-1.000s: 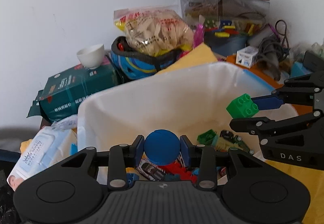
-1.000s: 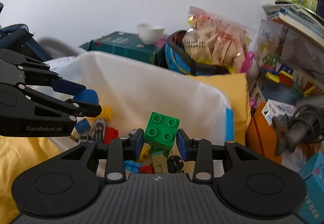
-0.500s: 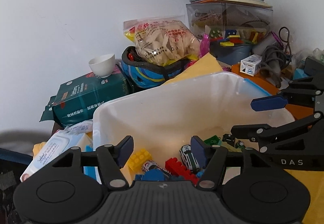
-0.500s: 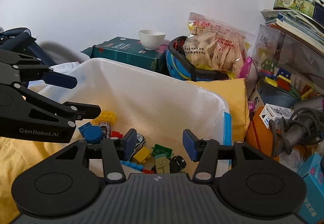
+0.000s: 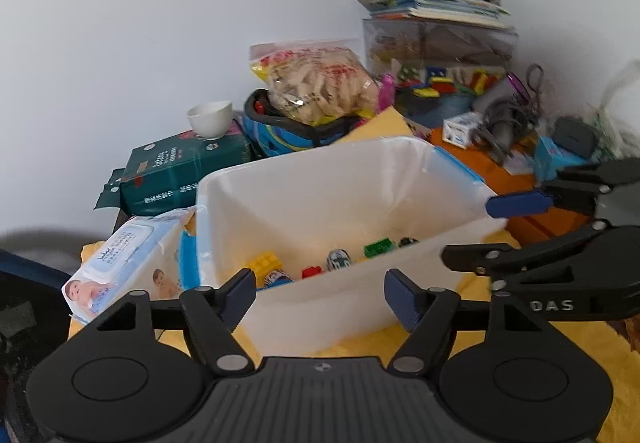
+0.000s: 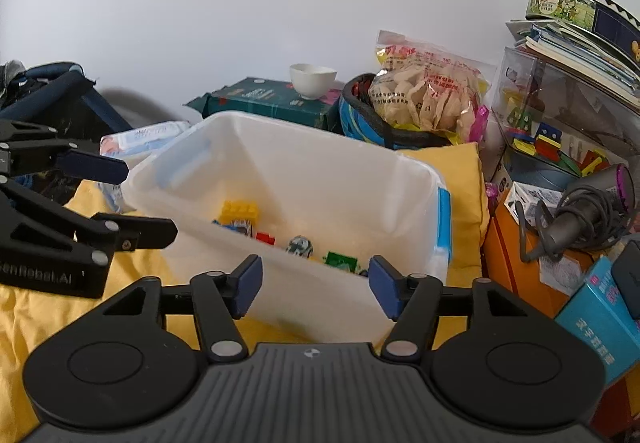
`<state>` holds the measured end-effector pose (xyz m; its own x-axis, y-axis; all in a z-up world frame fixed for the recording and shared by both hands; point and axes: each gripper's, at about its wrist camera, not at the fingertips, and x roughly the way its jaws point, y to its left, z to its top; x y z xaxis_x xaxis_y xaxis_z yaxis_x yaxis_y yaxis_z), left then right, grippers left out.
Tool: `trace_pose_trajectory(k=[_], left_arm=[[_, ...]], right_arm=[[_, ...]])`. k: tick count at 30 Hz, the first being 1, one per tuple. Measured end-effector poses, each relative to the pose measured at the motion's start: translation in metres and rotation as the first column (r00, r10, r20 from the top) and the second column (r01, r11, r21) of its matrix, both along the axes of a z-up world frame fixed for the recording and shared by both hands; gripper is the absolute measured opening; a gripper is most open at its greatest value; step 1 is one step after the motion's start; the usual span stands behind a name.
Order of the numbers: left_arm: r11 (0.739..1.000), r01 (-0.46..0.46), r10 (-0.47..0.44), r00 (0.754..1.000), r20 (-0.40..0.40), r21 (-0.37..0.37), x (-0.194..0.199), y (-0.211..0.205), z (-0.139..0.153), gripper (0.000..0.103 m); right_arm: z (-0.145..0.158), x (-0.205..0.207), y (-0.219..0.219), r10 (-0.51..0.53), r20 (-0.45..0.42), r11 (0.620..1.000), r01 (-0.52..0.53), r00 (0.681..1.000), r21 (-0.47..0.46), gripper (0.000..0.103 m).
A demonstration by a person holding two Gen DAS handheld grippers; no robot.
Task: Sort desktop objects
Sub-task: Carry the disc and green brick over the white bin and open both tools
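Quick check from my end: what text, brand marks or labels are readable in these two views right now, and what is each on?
"DAS": side of the right gripper, seen from the left wrist.
"GenRobot.AI", partly cut off: side of the left gripper, seen from the right wrist.
Green pack: white print, too blurred to read.
Cookie tin: lettering too small.
Snack bag, wipes pack, teal box: print unreadable.
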<state>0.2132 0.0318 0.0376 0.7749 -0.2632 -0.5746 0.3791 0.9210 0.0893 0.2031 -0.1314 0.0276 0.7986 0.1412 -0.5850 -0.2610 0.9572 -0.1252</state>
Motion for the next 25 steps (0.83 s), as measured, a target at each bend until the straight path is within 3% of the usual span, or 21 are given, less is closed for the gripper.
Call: trace_pose_trajectory(k=[3, 6, 8, 13, 20, 25], left_arm=[[0.998, -0.030, 0.028, 0.999, 0.034, 0.056, -0.007, -0.012, 0.005, 0.074], [0.984, -0.094, 0.072, 0.986, 0.152, 0.149, -0.017, -0.024, 0.012, 0.075], [0.984, -0.108, 0.077, 0.975, 0.209, 0.145, -0.022, -0.027, 0.021, 0.079], [0.995, -0.083, 0.074, 0.987, 0.143, 0.052, -0.005, -0.022, 0.042, 0.085], [0.990, -0.083, 0.073, 0.994, 0.085, 0.113, 0.020, -0.032, 0.041, 0.085], [0.991, -0.091, 0.088, 0.996, 0.028, 0.098, 0.033, -0.030, 0.036, 0.085]], right_arm=[[0.004, -0.001, 0.003, 0.001, -0.019, 0.999, -0.001, 1.000, -0.042, 0.072], [0.012, -0.001, 0.002, -0.004, -0.018, 0.998, 0.003, 1.000, -0.064, 0.079], [0.018, 0.001, -0.001, -0.012, -0.013, 0.998, 0.011, 1.000, -0.065, 0.082], [0.026, 0.014, -0.003, -0.014, -0.032, 0.991, 0.010, 0.999, -0.131, 0.094], [0.015, 0.045, -0.004, 0.016, -0.132, 0.984, -0.039, 0.991, -0.174, 0.099], [0.013, 0.052, -0.006, 0.008, -0.142, 0.986, -0.032, 0.990, -0.166, 0.099]])
